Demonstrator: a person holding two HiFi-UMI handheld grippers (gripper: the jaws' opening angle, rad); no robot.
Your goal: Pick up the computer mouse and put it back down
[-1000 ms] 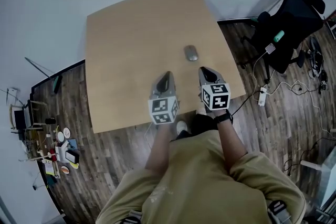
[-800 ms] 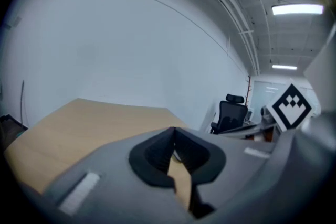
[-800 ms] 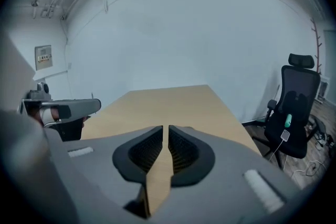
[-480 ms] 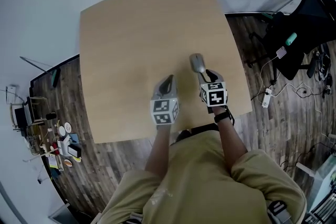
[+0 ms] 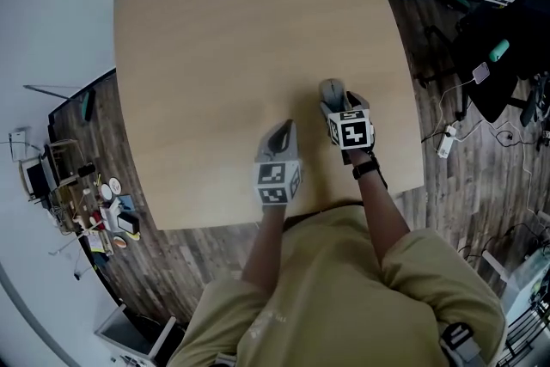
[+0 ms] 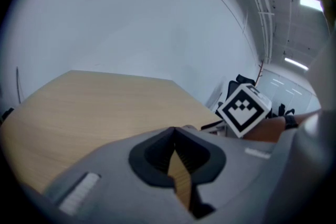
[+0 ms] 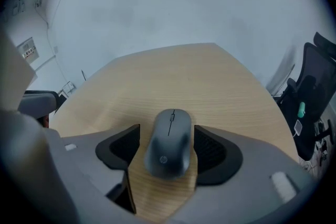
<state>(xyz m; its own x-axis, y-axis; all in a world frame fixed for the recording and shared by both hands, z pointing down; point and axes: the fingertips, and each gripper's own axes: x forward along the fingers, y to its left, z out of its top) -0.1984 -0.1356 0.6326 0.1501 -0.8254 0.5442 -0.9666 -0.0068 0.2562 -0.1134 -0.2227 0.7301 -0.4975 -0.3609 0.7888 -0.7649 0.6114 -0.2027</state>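
A dark grey computer mouse [image 7: 169, 141] lies flat on the light wooden table [image 5: 215, 30], near its right front part [image 5: 332, 88]. My right gripper [image 7: 168, 148] reaches down over it, and its jaws are opening. The mouse sits between the black pads [image 7: 212, 149] with a thin gap on each side. In the head view the right gripper [image 5: 334, 103] covers the mouse's near end. My left gripper [image 5: 282, 130] hovers over bare table to the left, its tips [image 6: 173, 131] touching and nothing held. The right gripper's marker cube [image 6: 243, 109] shows in the left gripper view.
A black office chair [image 5: 516, 39] stands on the dark wood floor at the right, with a power strip and cables [image 5: 447, 142] beside it. Small clutter [image 5: 94, 211] lies on the floor at the left. The table's front edge [image 5: 284, 215] is just behind both grippers.
Both grippers have moved forward and down over the table. The right gripper, a short way behind the mouse before, now has it between its jaws. The left gripper stays beside it.
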